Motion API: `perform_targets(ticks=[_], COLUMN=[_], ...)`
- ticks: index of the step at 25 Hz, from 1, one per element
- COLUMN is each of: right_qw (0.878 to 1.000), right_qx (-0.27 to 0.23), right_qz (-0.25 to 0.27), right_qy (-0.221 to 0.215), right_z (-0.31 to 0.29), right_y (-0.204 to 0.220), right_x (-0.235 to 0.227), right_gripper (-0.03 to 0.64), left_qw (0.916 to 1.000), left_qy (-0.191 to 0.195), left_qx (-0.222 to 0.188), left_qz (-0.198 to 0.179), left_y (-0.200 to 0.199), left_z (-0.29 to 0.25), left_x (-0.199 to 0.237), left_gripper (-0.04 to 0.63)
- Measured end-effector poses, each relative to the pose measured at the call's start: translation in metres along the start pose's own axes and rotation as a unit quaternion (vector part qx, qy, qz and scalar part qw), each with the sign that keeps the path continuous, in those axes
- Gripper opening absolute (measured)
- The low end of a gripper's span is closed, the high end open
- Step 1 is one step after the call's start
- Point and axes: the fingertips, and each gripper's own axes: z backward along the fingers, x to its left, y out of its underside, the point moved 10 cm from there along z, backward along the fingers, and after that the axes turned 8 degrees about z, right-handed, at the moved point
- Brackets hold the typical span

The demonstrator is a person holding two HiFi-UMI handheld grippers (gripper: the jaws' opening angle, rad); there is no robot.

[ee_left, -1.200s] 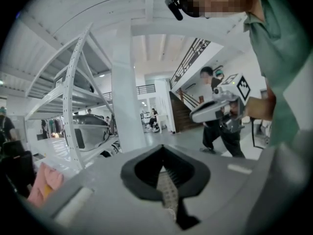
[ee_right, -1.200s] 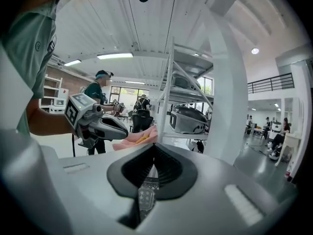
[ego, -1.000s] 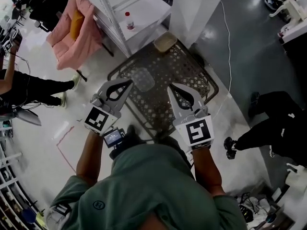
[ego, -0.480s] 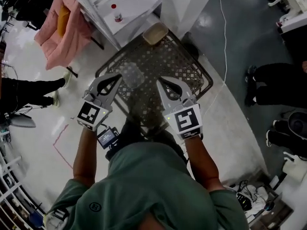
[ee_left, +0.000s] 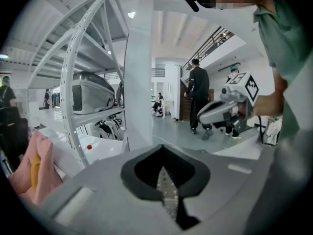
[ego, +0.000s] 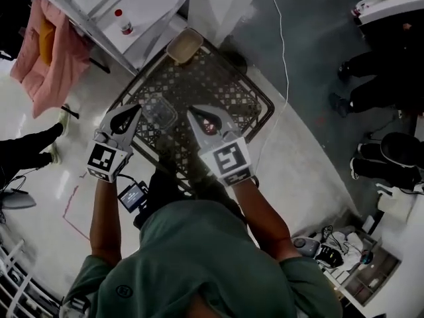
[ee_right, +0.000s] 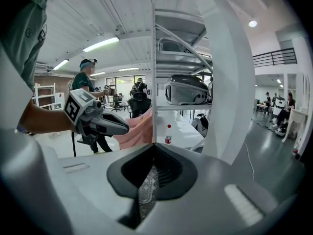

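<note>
Both grippers are held side by side in the air over a dark lattice mat (ego: 225, 95) on the floor. My left gripper (ego: 136, 107) is shut with nothing in it, its tip just left of a clear plastic container (ego: 159, 113) lying on the mat. My right gripper (ego: 191, 111) is also shut and empty, its tip just right of that container. In the left gripper view the jaws (ee_left: 165, 180) meet in a thin line, and the right gripper (ee_left: 222, 112) shows at the right. The right gripper view shows its own closed jaws (ee_right: 146, 180) and the left gripper (ee_right: 98, 122).
A tan bowl (ego: 184, 45) sits at the mat's far edge. A white shelf rack (ego: 142, 8) holds a red-capped bottle (ego: 120, 22). Pink cloth (ego: 50, 52) hangs at left. A white pillar (ego: 222, 5) stands beyond the mat. A white cable (ego: 285, 65) runs down the floor, with people (ego: 377, 78) at right.
In the head view both grippers have drifted down and left while the mat and shelf slid leftward. The gripper views now point lower and show the shelf and bottle. Both jaws stay shut.
</note>
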Motion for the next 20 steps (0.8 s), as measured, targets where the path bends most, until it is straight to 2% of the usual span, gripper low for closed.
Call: perform_targets(ticks=[9,20], right_qw=[0.998,0.991], right_qx=[0.047,0.111], right_qz=[-0.028,-0.070], right_qy=[-0.008,-0.026], right_z=[-0.073,-0.143], right_y=[0.042,0.116], right_x=[-0.004,0.005], right_gripper=[0.005,0.026], left_qw=[0.9986,0.9928], left_qy=[0.016,0.020], left_qx=[0.038,0.088], left_qz=[0.033,0.079], left_y=[0.052,0.135], left_z=[-0.032,-0.066], left_x=[0.055,0.097], left_gripper=[0.002,0.003])
